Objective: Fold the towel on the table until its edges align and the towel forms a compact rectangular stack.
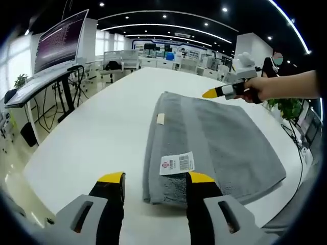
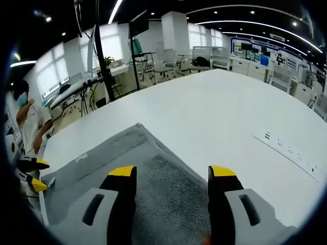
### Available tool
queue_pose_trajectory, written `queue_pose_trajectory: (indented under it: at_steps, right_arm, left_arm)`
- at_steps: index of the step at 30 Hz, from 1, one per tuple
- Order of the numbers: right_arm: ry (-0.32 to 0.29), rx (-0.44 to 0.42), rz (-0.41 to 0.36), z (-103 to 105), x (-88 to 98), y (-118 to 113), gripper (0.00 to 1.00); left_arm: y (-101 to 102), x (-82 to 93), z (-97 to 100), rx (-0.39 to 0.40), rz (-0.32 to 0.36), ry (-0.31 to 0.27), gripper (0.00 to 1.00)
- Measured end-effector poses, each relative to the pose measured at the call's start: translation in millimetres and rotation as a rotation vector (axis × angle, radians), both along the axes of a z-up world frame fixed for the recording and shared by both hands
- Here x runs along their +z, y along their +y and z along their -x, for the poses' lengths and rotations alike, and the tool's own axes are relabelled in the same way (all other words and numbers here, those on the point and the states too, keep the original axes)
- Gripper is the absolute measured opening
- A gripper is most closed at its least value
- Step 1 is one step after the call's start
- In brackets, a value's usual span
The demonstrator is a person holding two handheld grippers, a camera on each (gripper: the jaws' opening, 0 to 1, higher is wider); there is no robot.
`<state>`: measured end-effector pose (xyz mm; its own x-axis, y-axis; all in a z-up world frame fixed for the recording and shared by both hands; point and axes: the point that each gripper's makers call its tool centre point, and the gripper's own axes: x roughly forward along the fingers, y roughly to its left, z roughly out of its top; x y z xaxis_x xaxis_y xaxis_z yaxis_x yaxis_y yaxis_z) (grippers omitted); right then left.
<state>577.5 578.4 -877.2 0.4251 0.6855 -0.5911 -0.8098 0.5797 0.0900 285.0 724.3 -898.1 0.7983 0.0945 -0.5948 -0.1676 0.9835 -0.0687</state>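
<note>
towel: a grey towel (image 1: 214,143) lies flat on the white table (image 1: 102,127), already doubled over once by the look of the layered near edge; a white barcode label (image 1: 177,163) sits on top of it by the near corner, and a small tag (image 1: 160,119) rests further along the same long edge.
left gripper: the left gripper (image 1: 156,185) hovers at the towel's near corner, jaws spread apart and holding nothing, one jaw off the cloth over bare table, the other over the corner by the label.
right gripper: the right gripper (image 2: 172,176) is poised over the towel's far corner, jaws parted and empty, grey pile between them; in the left gripper view it shows at the far edge, held level in a person's hand (image 1: 254,91) with the forearm reaching in from the side.
beyond the towel: a white power strip (image 2: 291,152) lies on the table well apart from the cloth.
risk: likely a pinch that catches only the top layer, so the fold drags the layers out of line.
risk: the left jaw over bare table may close beside the corner, not on it, leaving the edges skewed.
</note>
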Motion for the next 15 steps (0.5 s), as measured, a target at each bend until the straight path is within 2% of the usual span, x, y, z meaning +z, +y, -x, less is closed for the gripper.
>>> queue_pose_trajectory:
  at_steps: [7,15]
  right_arm:
    - [0.026,-0.053,-0.01,-10.7,-1.1,-33.2,0.57]
    - [0.029,-0.103,0.004,-18.8,-4.4,-67.6,0.56]
  left_arm:
    - [-1.9,-0.7,-2.2,-0.053,0.009,0.012,0.47]
    - [-10.6,2.0,-5.8,-0.178,-0.014,0.031,0.47]
